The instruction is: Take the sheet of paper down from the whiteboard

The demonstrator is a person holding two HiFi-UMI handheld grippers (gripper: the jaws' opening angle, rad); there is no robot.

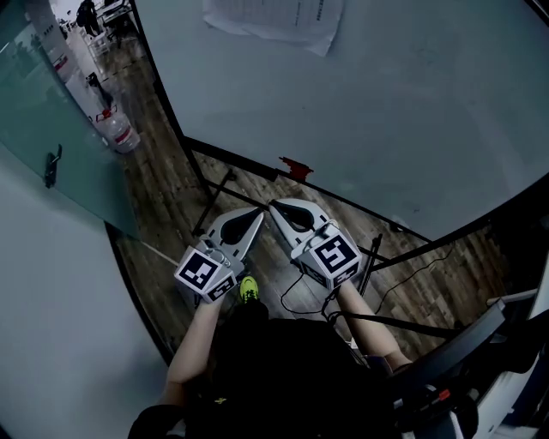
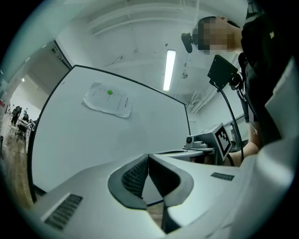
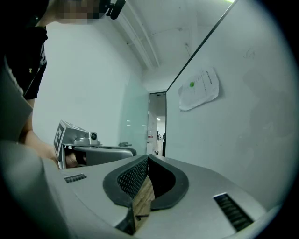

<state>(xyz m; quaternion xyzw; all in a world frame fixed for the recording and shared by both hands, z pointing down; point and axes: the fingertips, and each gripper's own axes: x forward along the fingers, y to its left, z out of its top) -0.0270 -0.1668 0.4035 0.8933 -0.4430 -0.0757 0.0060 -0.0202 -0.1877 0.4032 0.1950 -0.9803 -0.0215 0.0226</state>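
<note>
Left gripper [image 1: 255, 214] and right gripper [image 1: 279, 208] hover by the bottom edge of the whiteboard [image 1: 386, 111], fingers [image 2: 133, 175] clenched empty. A green magnet [image 2: 110, 92] pins the sheet of paper [image 1: 274, 21] near the top edge, seemingly beyond reach.

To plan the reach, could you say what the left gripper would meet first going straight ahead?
Probably the bare whiteboard, below the sheet of paper, though depth is unclear.

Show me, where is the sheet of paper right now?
The sheet of paper is stuck high on the whiteboard, at the top middle of the head view, with a green dot on it.
</note>
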